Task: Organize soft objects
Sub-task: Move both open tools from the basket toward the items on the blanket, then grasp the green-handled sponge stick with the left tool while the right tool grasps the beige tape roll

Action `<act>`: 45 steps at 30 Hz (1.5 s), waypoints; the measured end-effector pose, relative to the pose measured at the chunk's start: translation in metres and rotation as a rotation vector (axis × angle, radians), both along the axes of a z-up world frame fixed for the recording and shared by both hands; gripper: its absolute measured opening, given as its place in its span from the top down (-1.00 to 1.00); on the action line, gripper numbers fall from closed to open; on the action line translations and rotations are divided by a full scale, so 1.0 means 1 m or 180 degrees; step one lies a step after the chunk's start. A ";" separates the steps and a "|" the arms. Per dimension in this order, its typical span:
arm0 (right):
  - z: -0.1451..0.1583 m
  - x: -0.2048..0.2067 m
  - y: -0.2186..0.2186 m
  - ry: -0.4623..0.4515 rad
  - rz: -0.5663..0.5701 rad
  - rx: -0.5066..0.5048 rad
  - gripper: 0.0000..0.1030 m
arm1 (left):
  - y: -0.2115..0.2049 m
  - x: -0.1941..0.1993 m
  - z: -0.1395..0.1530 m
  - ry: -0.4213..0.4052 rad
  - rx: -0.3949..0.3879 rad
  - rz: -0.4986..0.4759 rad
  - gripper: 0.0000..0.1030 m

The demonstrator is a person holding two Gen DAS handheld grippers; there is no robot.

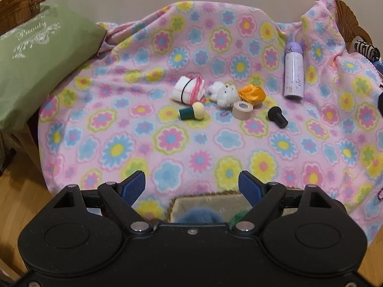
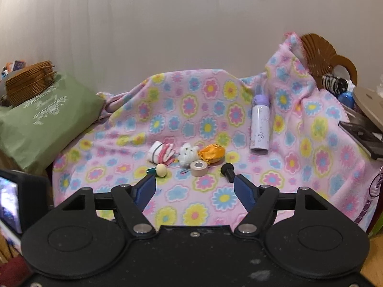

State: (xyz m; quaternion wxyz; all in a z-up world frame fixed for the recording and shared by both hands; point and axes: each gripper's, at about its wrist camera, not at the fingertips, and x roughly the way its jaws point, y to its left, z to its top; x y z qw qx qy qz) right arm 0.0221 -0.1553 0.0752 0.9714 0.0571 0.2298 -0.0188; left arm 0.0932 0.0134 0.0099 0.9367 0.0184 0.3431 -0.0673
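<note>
On the flowered pink blanket (image 1: pixel 119 119) (image 2: pixel 191 124) lie a rolled white-and-pink sock (image 1: pixel 189 89) (image 2: pixel 161 154), a small white plush (image 1: pixel 222 92) (image 2: pixel 188 155) and an orange satin pouch (image 1: pixel 252 93) (image 2: pixel 211 154), side by side. My left gripper (image 1: pixel 192 184) hovers open well in front of them, nothing between its blue pads. Under it a woven-edged box (image 1: pixel 205 202) holds a blue fuzzy thing (image 1: pixel 199 216) and something green (image 1: pixel 238 216). My right gripper (image 2: pixel 194 189) is open and empty too, short of the pile.
Hard items lie beside the soft ones: a tape roll (image 1: pixel 241 110) (image 2: pixel 198 167), a black stubby handle (image 1: pixel 277 117) (image 2: pixel 228 171), a green-and-cream sponge stick (image 1: pixel 192 112) (image 2: pixel 158 171), a lilac bottle (image 1: pixel 294 71) (image 2: pixel 260 125). A green pillow (image 1: pixel 36 59) is left, clutter at right.
</note>
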 end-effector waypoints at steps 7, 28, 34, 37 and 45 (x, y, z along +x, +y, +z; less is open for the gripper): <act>-0.026 0.052 -0.032 0.0214 -0.0097 0.0155 -0.37 | 0.002 0.032 -0.004 0.0135 0.0038 0.0050 -0.58; -0.129 0.269 -0.035 0.0813 0.0452 0.0025 -0.04 | 0.004 0.173 -0.039 0.0500 0.0121 0.0259 -0.58; -0.151 0.316 -0.025 0.0948 0.0493 -0.0035 -0.03 | 0.006 0.194 -0.052 0.0607 0.0112 0.0246 -0.58; -0.163 0.333 -0.022 0.1013 0.0501 -0.0040 -0.04 | 0.006 0.202 -0.056 0.0651 0.0116 0.0237 -0.58; -0.169 0.345 -0.033 0.0940 0.0488 -0.0031 0.09 | -0.005 0.219 -0.058 0.0645 -0.0031 0.0111 -0.58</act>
